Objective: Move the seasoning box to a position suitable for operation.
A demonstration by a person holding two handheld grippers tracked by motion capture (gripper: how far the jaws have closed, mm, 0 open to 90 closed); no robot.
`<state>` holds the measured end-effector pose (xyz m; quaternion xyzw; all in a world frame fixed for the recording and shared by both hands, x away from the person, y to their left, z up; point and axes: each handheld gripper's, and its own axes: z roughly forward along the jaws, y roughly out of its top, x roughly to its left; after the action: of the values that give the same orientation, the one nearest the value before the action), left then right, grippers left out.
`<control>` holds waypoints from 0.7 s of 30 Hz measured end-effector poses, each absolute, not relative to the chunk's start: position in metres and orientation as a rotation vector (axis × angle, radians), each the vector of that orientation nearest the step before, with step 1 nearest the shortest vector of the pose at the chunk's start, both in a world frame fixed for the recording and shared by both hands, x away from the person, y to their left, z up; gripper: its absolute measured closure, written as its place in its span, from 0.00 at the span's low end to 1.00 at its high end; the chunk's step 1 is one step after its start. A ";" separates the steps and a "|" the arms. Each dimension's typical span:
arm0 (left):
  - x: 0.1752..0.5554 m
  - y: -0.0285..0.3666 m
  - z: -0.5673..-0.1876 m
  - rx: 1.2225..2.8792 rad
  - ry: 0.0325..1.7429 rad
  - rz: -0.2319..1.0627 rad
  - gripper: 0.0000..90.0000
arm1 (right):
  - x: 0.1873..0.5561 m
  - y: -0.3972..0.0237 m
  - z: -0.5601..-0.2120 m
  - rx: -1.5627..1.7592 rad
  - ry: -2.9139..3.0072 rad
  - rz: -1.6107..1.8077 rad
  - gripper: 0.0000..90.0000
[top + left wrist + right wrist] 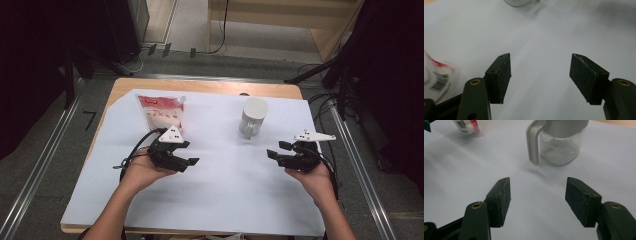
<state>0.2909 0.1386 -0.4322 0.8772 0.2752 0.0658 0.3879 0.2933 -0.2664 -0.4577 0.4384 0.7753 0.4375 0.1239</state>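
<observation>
Table (210,85): wood top, most of it under a white sheet (225,190). Everything below is placed relative to the jug.

Jug (252,117): stands upright on the sheet toward the far side, right of centre. Grey lid and handle, clear body; the handle faces the person. In the right gripper view the jug (560,143) sits straight ahead, beyond the jaws, handle turned to that view's left, well apart from the pads.

Bag (161,114): white pouch with red print, lying flat on the sheet, well left of the jug and about level with it. In the left gripper view a corner of the bag (437,77) with a barcode shows at the left edge, beside the left jaw; cannot tell if it touches.

Left gripper (187,153): held in the left hand (142,172), left of the jug and nearer the person, just in front of the bag's near edge. Jaws stand wide apart, nothing between the pads (504,78), only bare sheet.

Right gripper (277,150): held in the right hand (312,180), right of the jug and nearer the person, jaws pointing left. Jaws wide apart, holding nothing; pads (579,201) clear of the jug.
</observation>
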 end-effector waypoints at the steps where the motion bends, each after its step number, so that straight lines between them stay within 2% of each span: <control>1: 0.292 0.139 -0.432 2.232 0.703 0.151 0.38 | 0.293 -0.266 -0.458 1.282 2.255 1.271 0.41; 11: 0.292 0.138 -0.431 2.229 0.705 0.139 0.37 | 0.296 -0.261 -0.459 1.222 2.279 1.232 0.44; 13: 0.290 0.139 -0.431 2.222 0.703 0.147 0.44 | 0.297 -0.260 -0.459 1.218 2.276 1.222 0.45; 16: 0.289 0.140 -0.429 2.219 0.707 0.160 0.47 | 0.300 -0.261 -0.458 1.227 2.272 1.233 0.50; 21: 0.288 0.140 -0.425 2.209 0.726 0.155 0.40 | 0.307 -0.259 -0.455 1.250 2.247 1.268 0.59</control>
<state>0.2878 0.1395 -0.4247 0.8709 0.2862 0.0611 0.3948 0.3072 -0.2593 -0.4553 0.4320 0.7763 0.4381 0.1369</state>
